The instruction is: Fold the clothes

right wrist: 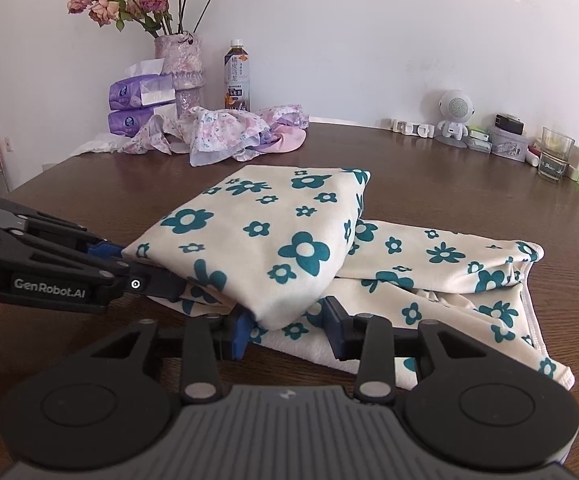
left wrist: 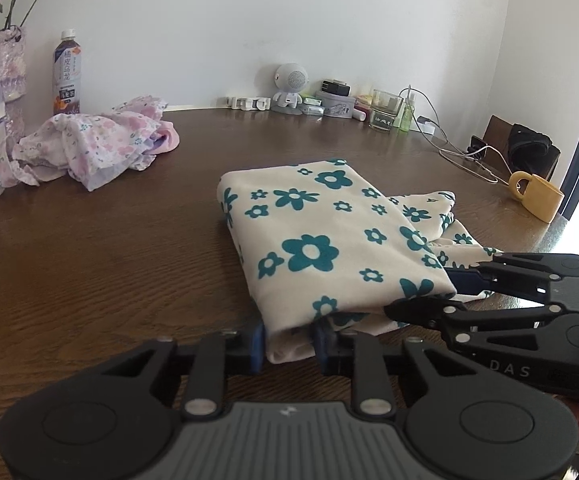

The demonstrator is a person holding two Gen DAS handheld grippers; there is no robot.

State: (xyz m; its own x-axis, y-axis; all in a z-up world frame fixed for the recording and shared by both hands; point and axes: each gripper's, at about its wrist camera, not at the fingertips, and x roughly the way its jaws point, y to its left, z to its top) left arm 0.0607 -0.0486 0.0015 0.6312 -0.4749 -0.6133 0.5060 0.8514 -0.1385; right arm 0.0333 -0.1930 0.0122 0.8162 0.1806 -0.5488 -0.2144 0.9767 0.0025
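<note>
While both grippers' fingers (left wrist: 257, 346) (right wrist: 237, 338) grasp its near edge, the folded floral cloth (right wrist: 273, 236) lies lengthwise left-to-right.

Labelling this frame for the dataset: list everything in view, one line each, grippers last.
cloth: 1, cream with teal flowers, centre of table, top layer folded over
garment: 1, pink floral, crumpled, far left
table: 1, dark wood
vase: 1, pinkish, dried roses, by wall
tissue packs: 2, purple, stacked beside vase
bottle: 1, brown label, behind garment
speaker: 1, white figure, by wall
glass: 1, clear, far right
mug: 1, yellow, on its side, right edge
cables: white, several, right of table
left gripper: black with blue pads, pinching cloth corner
right gripper: same, on the next corner of the folded layer
</note>
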